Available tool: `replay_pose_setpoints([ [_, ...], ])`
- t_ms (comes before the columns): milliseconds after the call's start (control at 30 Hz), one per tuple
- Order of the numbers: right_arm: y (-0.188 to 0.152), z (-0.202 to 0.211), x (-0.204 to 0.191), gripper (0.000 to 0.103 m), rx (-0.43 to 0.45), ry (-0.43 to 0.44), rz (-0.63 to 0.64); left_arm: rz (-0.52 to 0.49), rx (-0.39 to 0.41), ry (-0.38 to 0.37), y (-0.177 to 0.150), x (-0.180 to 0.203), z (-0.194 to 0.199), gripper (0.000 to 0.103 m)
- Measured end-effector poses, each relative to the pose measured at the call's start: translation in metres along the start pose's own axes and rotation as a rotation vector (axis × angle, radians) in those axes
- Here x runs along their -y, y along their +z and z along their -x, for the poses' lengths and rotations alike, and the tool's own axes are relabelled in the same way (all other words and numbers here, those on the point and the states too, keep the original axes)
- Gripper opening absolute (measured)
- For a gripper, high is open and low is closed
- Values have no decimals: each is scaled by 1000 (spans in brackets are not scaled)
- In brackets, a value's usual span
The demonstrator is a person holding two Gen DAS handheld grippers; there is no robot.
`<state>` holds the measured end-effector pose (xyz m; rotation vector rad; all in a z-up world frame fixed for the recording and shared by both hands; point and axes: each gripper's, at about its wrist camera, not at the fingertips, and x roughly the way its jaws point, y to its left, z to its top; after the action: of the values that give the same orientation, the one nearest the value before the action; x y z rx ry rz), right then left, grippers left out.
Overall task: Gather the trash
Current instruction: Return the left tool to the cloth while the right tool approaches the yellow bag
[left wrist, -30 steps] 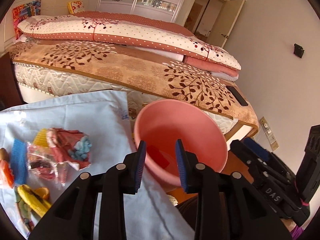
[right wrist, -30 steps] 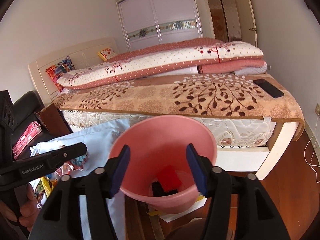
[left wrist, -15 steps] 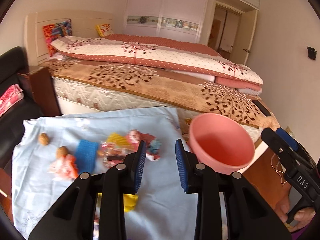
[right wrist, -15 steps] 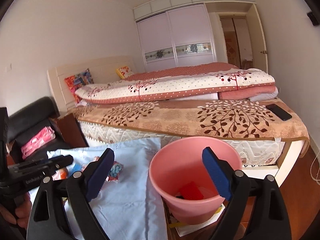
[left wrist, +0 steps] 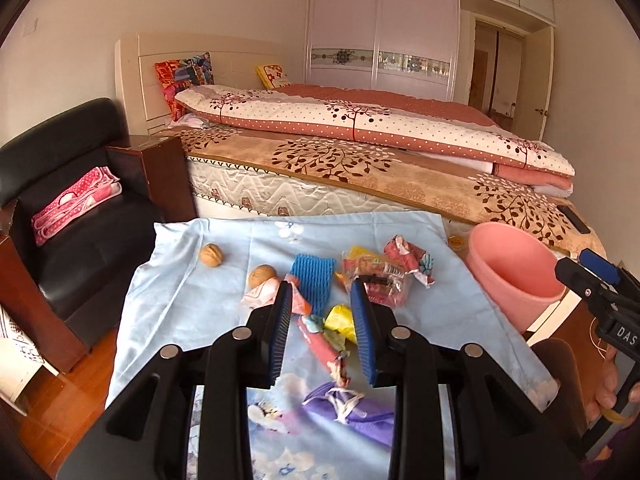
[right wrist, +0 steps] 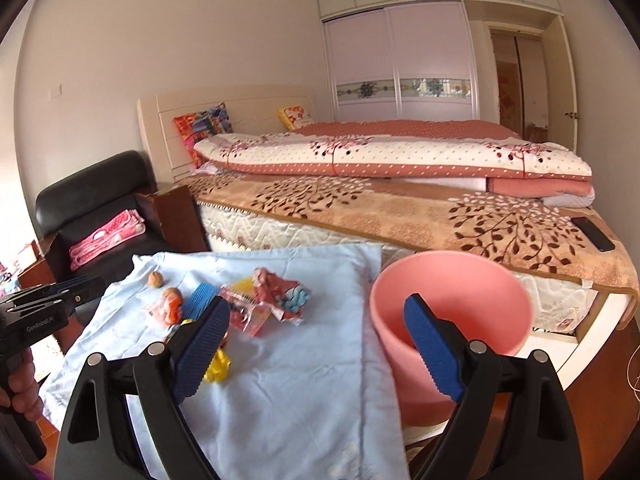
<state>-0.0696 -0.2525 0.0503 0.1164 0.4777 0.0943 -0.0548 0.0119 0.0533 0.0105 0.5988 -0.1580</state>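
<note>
Behind your table stands a big bed (left wrist: 360, 168) with a dotted blanket. Your light blue cloth (left wrist: 248, 272) covers the table, and the trash sits in a small pile on it: wrappers (left wrist: 384, 276), a blue foam net (left wrist: 312, 280) and two walnuts (left wrist: 211, 255). Your pink bucket (right wrist: 448, 320) stands just beside the cloth's right edge. Your left gripper (left wrist: 324, 336) is above the pile, jaws apart and holding nothing. Your right gripper (right wrist: 316, 352) is spread wide and holds nothing too.
</note>
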Motion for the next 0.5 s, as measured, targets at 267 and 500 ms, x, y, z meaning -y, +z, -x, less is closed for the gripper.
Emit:
replay_pose_setpoints([
  [267, -16, -21, -22, 74, -96, 45, 43, -2, -92, -39, -33, -23, -2, 30],
  [500, -33, -46, -39, 58, -214, 151, 78, 33, -214, -123, -43, -13, -42, 30],
])
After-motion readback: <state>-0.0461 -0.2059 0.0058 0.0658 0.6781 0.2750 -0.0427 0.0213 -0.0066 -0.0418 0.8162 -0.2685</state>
